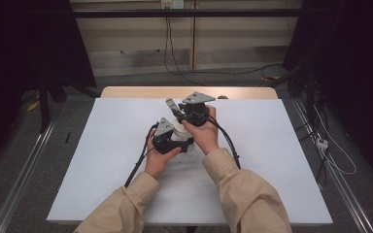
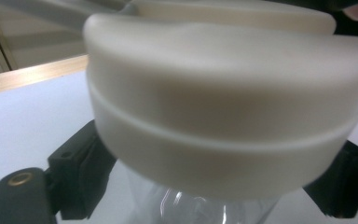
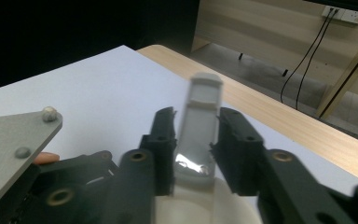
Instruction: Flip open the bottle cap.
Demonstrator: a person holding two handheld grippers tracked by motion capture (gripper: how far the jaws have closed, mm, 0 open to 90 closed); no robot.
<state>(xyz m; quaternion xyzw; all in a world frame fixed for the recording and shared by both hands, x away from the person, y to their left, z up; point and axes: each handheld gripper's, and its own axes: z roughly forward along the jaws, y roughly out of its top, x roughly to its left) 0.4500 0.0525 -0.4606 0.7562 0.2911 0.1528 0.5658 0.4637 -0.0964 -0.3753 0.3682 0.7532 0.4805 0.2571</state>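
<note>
High view: cream round-lidded clear plastic container (image 1: 179, 132) at mid white table (image 1: 102, 160), between both hands. Left gripper (image 1: 171, 141) level with container's side; right gripper (image 1: 187, 112) above and behind it, nearer lid top.

Left gripper view: cream lid (image 2: 223, 116) just ahead, clear body below; jaws clasp container from both sides beneath lid.

Right gripper view: grey flip tab (image 3: 200, 126) standing upright from lid, long axis along jaws; right gripper (image 3: 196, 140) clenched on tab.

No text, label, brand, number or sign can be read anywhere in these views: not on the lid (image 2: 223, 112), the tongs, the grey plates, the desk (image 1: 272, 145) or the wall behind.
</note>
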